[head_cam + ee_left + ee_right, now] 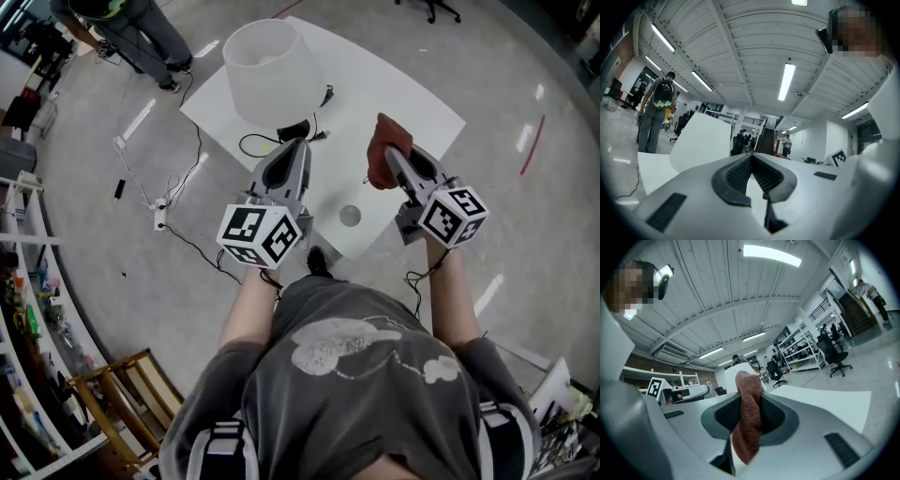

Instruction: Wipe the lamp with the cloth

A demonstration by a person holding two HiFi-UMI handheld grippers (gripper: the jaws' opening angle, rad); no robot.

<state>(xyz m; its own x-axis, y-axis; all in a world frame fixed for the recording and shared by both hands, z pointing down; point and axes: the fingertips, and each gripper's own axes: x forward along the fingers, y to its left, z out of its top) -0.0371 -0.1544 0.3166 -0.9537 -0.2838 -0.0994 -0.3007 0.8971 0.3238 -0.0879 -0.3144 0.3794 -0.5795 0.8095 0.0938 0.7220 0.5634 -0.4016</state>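
A lamp with a white shade (pixel 265 70) stands on the far left of a white table (pixel 412 103); its shade (pixel 701 140) also shows in the left gripper view. My left gripper (pixel 289 150) is shut with nothing in it, just in front of the lamp's dark base (pixel 292 131). My right gripper (pixel 389 155) is shut on a reddish-brown cloth (pixel 384 150), held above the table to the right of the lamp. The cloth (pixel 747 420) hangs between the jaws in the right gripper view.
A black cord (pixel 258 142) runs from the lamp base off the table's near left edge to a power strip (pixel 161 217) on the floor. A small round grey disc (pixel 350 216) lies near the table's front edge. A person (pixel 141 28) stands at the far left.
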